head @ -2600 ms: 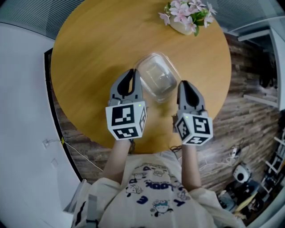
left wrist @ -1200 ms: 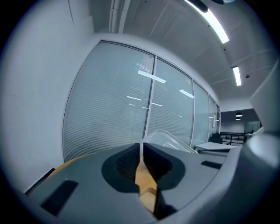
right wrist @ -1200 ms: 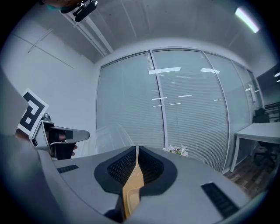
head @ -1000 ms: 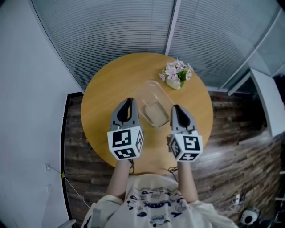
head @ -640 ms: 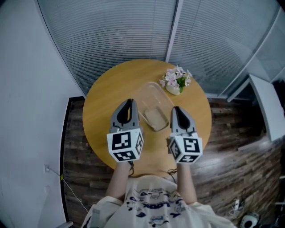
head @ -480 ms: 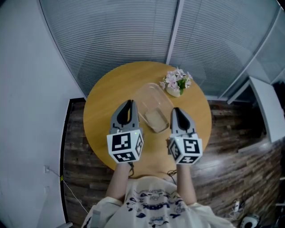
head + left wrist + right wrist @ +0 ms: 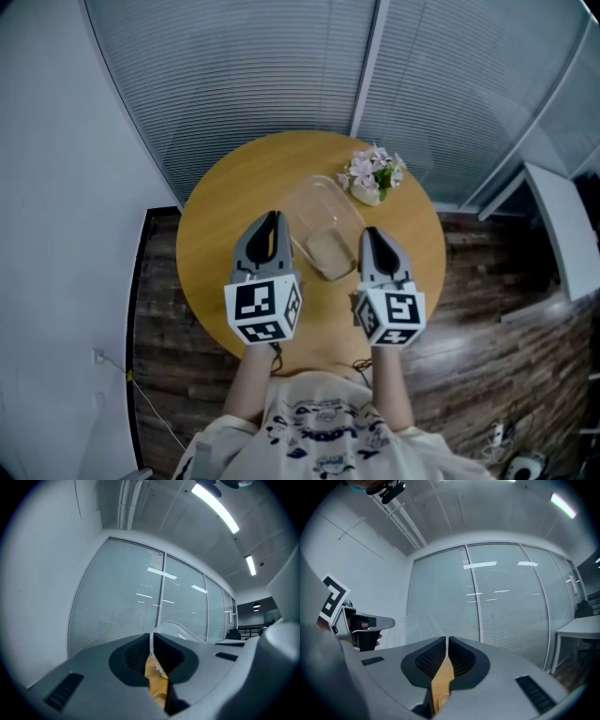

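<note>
A clear plastic container (image 7: 323, 225) hangs between my two grippers, high above a round wooden table (image 7: 220, 211). My left gripper (image 7: 272, 217) is shut on the container's left rim, and my right gripper (image 7: 370, 234) is shut on its right rim. In the left gripper view the jaws (image 7: 151, 637) pinch a thin clear edge, with the container wall (image 7: 180, 630) rising just beyond. The right gripper view shows its jaws (image 7: 446, 641) closed on a thin clear edge too, the container (image 7: 417, 625) faint at left and the left gripper (image 7: 361, 625) past it.
A small pot of pink flowers (image 7: 373, 173) stands at the table's far right edge. Dark plank floor (image 7: 469, 309) surrounds the table. Glass walls with blinds (image 7: 281, 75) curve behind it, a white wall (image 7: 66, 234) is at left, a white desk (image 7: 562, 216) at right.
The table now lies much farther below than 2.6 s ago. Both gripper views have tipped up slightly, losing the table edge and flowers. Over the last second the grippers barely moved.
</note>
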`<control>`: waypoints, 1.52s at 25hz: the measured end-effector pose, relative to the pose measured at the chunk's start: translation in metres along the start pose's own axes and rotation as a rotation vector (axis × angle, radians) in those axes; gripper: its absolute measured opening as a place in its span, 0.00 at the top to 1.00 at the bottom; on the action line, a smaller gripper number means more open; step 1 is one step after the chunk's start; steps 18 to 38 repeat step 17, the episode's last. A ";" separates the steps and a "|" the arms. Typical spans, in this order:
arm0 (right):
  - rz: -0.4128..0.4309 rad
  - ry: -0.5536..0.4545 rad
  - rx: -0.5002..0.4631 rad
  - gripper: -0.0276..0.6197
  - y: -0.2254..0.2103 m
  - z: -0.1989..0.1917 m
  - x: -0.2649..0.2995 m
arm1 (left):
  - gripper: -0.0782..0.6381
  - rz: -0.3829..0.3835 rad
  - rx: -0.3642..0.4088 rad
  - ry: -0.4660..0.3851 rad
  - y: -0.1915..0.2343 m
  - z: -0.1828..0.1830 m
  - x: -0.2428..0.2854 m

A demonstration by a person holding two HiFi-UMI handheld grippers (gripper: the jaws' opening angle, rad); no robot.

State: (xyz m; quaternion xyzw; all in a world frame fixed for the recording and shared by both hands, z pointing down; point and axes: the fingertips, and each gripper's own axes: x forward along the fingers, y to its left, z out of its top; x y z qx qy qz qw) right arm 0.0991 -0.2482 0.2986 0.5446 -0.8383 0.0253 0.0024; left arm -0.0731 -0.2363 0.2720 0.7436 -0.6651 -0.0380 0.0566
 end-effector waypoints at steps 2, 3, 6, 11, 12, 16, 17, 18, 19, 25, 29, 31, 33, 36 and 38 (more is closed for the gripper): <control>-0.002 -0.001 0.002 0.92 -0.001 -0.001 0.000 | 0.85 0.000 -0.001 0.001 0.000 0.000 0.000; 0.000 0.000 0.000 0.92 -0.001 -0.001 0.000 | 0.85 0.000 -0.001 0.003 0.000 -0.001 0.000; 0.005 0.005 -0.005 0.92 0.000 -0.001 0.000 | 0.85 -0.001 0.000 0.008 0.000 -0.002 0.000; -0.008 0.014 -0.007 0.92 -0.002 -0.003 0.000 | 0.85 -0.007 0.002 0.012 0.000 -0.002 0.000; -0.008 0.013 -0.008 0.92 -0.002 -0.003 0.000 | 0.85 -0.008 0.003 0.013 0.000 -0.002 0.000; -0.006 0.012 -0.015 0.92 -0.001 -0.002 0.000 | 0.85 -0.010 0.006 0.015 0.000 -0.002 0.000; -0.006 0.012 -0.017 0.92 -0.001 -0.002 0.000 | 0.85 -0.010 0.007 0.016 0.000 -0.002 0.000; -0.006 0.012 -0.017 0.92 -0.001 -0.002 0.000 | 0.85 -0.010 0.007 0.016 0.000 -0.002 0.000; -0.006 0.012 -0.017 0.92 -0.001 -0.002 0.000 | 0.85 -0.010 0.007 0.016 0.000 -0.002 0.000; -0.006 0.012 -0.017 0.92 -0.001 -0.002 0.000 | 0.85 -0.010 0.007 0.016 0.000 -0.002 0.000; -0.006 0.012 -0.017 0.92 -0.001 -0.002 0.000 | 0.85 -0.010 0.007 0.016 0.000 -0.002 0.000; -0.006 0.012 -0.017 0.92 -0.001 -0.002 0.000 | 0.85 -0.010 0.007 0.016 0.000 -0.002 0.000; -0.006 0.012 -0.017 0.92 -0.001 -0.002 0.000 | 0.85 -0.010 0.007 0.016 0.000 -0.002 0.000; -0.006 0.012 -0.017 0.92 -0.001 -0.002 0.000 | 0.85 -0.010 0.007 0.016 0.000 -0.002 0.000; -0.006 0.012 -0.017 0.92 -0.001 -0.002 0.000 | 0.85 -0.010 0.007 0.016 0.000 -0.002 0.000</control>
